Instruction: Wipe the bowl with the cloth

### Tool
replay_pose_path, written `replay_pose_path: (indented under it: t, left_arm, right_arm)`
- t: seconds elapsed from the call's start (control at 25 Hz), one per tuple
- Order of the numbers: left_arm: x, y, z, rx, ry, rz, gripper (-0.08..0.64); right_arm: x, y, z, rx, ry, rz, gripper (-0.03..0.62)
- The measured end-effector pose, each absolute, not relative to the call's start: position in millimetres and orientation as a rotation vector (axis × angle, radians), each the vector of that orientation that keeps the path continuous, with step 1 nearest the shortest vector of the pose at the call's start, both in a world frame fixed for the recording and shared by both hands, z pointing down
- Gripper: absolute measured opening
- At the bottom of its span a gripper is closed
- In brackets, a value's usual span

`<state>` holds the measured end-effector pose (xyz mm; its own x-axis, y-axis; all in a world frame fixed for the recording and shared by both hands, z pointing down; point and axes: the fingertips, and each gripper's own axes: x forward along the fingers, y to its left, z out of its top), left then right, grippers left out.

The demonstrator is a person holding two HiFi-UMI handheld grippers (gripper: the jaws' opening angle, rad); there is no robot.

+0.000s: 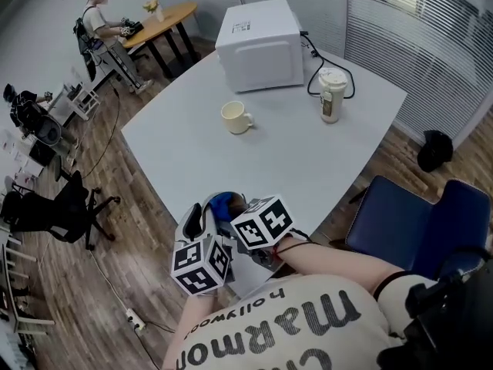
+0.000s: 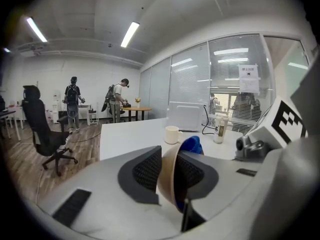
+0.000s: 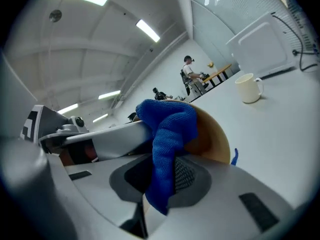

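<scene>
Above the near edge of the white table [image 1: 308, 160], both grippers are close together. A tan bowl [image 2: 169, 184] stands on edge, its wall caught between the pads of my left gripper [image 2: 168, 166], which is shut on it. My right gripper [image 3: 161, 176] is shut on a blue cloth [image 3: 167, 134] and holds it against the bowl's [image 3: 212, 139] inside. In the head view the cloth [image 1: 223, 202] shows between the two marker cubes, with the left gripper [image 1: 202, 216] to its left. The bowl is mostly hidden there.
A cream mug [image 1: 236, 117] stands mid-table, with a white microwave [image 1: 259, 45] and a lidded cup [image 1: 331, 95] behind it. A blue chair [image 1: 416, 222] is at the right and a black office chair [image 1: 54, 206] at the left. A person [image 1: 100, 21] works at a far table.
</scene>
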<state>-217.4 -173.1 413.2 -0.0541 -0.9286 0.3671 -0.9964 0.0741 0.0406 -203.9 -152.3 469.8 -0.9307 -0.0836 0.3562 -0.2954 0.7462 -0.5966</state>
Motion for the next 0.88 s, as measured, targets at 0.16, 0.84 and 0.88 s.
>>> replay_pose_path:
  t: [0.16, 0.84, 0.88]
  left_arm:
    - [-212.9, -167.3, 423.6, 1.917, -2.043, 0.355, 0.077]
    - [-219.1, -152.6, 459.1, 1.806, -1.978, 0.404, 0.074]
    - [-219.8, -152.4, 458.7, 1.804, -1.978, 0.397, 0.072]
  right_arm:
    - [-196.8, -156.6, 480.0, 0.339, -2.611, 0.756, 0.061]
    - [-167.4, -176.3, 509.8, 0.531, -2.506, 0.499, 0.06]
    - [-165.1, -178.0, 507.8, 0.545, -2.51, 0.491, 0.06]
